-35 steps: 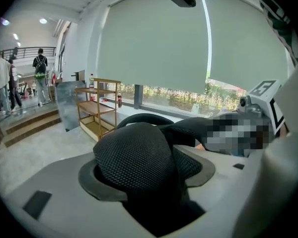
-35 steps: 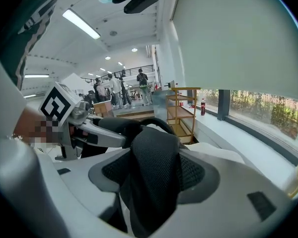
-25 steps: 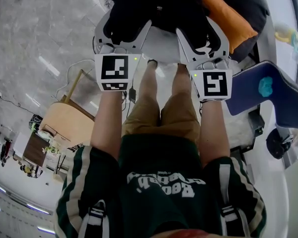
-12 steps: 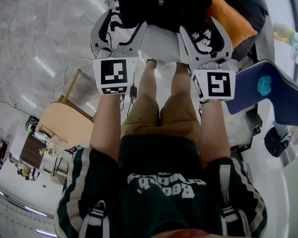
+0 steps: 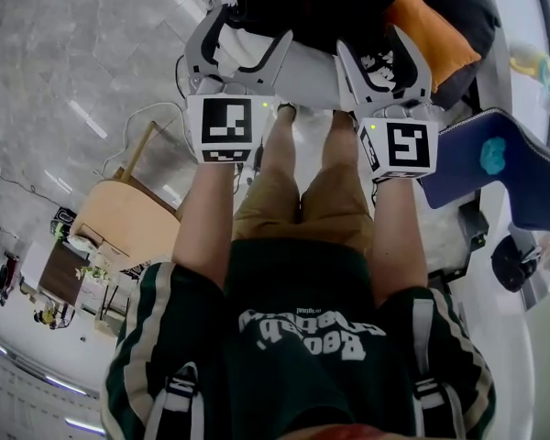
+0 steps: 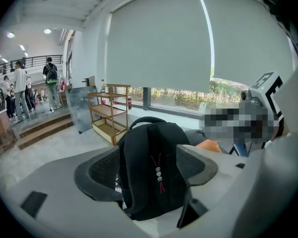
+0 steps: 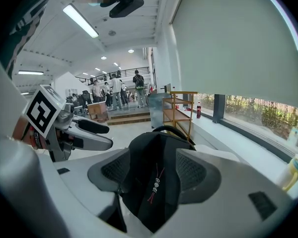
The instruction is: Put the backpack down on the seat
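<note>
The black backpack stands upright on a pale grey seat at the top of the head view, against an orange cushion. My left gripper and right gripper are side by side just short of it, both open with jaws spread wide. In the left gripper view the backpack shows between the pads with gaps on both sides. The right gripper view shows the same backpack beyond its pads, which stand apart from it.
A dark blue chair stands at the right. A wooden table is on the floor at the left. A wooden shelf cart stands by the window behind the seat. People stand far off by the steps.
One second ago the backpack filled both sets of jaws. Both grippers have since let go and drawn back from it, shifting a little right; the backpack now sits beyond their tips.
</note>
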`<state>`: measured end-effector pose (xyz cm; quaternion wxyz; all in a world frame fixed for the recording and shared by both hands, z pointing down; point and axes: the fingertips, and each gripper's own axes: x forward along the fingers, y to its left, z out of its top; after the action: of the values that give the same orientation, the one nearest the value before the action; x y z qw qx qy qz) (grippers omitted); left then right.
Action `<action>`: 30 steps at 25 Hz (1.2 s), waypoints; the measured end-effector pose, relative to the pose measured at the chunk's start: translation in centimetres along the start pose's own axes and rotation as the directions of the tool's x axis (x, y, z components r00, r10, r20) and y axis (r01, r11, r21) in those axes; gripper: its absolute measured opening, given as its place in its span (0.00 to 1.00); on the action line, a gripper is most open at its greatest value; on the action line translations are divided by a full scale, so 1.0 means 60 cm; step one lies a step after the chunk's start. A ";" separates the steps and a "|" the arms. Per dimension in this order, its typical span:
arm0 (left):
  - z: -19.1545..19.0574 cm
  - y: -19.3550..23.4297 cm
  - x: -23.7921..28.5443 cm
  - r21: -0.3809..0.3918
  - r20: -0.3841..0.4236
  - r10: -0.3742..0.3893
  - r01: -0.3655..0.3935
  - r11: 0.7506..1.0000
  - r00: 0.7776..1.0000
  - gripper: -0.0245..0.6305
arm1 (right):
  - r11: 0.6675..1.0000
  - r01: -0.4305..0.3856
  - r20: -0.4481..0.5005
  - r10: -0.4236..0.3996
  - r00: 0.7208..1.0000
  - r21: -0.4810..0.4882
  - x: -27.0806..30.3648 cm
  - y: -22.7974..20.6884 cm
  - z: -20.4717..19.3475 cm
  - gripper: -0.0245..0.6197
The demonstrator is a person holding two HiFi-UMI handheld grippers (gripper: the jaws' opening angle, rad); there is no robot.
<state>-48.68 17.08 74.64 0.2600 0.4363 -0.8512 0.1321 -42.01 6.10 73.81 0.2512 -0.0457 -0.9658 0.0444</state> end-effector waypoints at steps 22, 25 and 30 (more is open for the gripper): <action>0.317 -0.159 -0.224 0.142 0.183 -0.156 0.131 0.981 0.971 0.58 | 0.995 0.093 0.144 -0.085 0.986 -0.047 -0.283 0.033 0.264 0.45; 0.347 -0.198 -0.273 0.168 0.209 -0.151 0.117 0.979 0.966 0.58 | 0.993 0.099 0.187 -0.086 0.979 -0.061 -0.346 0.035 0.295 0.45; 0.386 -0.293 -0.348 0.203 0.243 -0.141 0.092 0.975 0.960 0.58 | 0.993 0.077 0.238 -0.055 0.970 -0.085 -0.468 0.032 0.314 0.45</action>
<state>-31.88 10.42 43.73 0.1126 0.5220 -0.8338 0.1399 -26.69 3.73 43.68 0.1339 -0.0196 -0.9908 -0.0040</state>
